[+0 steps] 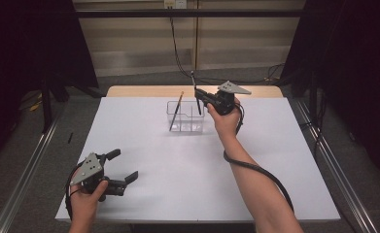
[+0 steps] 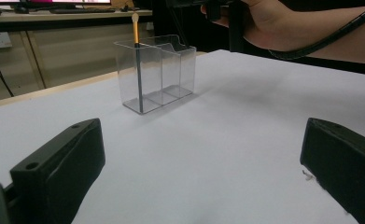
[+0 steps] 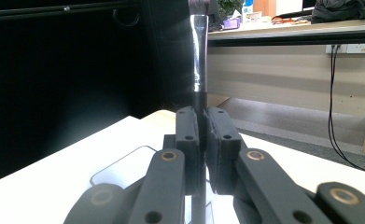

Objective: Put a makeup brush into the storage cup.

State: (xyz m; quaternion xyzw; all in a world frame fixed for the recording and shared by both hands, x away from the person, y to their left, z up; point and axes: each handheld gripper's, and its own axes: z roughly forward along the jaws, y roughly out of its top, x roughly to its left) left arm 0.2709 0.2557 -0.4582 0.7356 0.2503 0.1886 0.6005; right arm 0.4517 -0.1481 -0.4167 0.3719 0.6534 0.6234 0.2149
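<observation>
Starting at the near left corner of the table (image 1: pixel 144 204), whose top is a flat, matte white sheet, we see the left gripper (image 1: pixel 123 167) held low in a hand, just above the surface. Its two chunky black jaws stand wide apart with nothing between them; a grey three-cornered plate sits on top.

Moving right, toward the middle of the far edge, we find a clear plastic holder (image 1: pixel 186 116), box-shaped with thin walls and a divider making two compartments. A thin pencil (image 1: pixel 176 111) with a yellow upper end and pale tip leans in its left compartment.

Just right of that, the right gripper (image 1: pixel 198 95) hovers over the holder's right side. Its black jaws are pressed tight on a slim brush (image 1: pixel 196 94), which stands nearly upright: a dark handle below, a shiny metal sleeve above, dark bristles at the top.
</observation>
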